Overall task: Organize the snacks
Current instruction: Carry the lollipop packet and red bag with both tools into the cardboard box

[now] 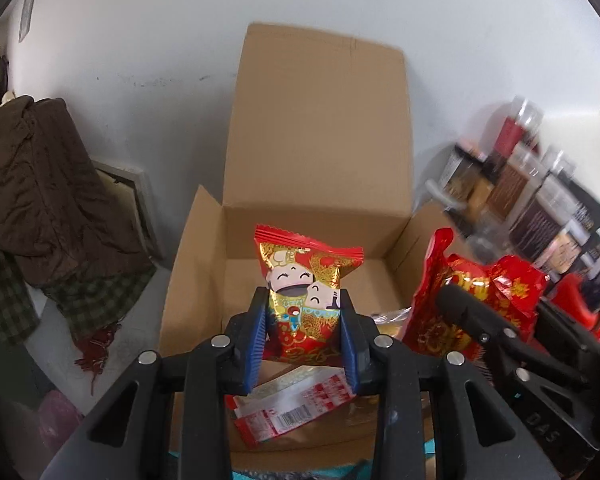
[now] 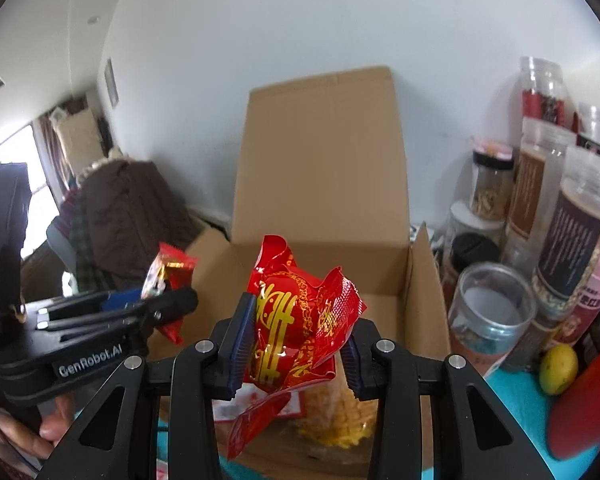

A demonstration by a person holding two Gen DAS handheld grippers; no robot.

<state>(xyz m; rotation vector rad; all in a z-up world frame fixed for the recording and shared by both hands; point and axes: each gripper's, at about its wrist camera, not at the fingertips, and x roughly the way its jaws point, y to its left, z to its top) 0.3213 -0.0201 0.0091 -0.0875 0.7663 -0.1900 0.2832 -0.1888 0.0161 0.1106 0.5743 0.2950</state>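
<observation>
Apparently crumpled red-gold snack packet [image 2: 296,316]; glossy

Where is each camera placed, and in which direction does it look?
Left wrist: sits on the left gripper, looking forward into the cardboard box; its fingers hold the cartoon snack packet; the right gripper shows at right.
Right wrist: sits on the right gripper, same direction; its fingers hold the crumpled red packet; the left gripper and a hand show at left.
Shared: box, both packets, jars.
</observation>
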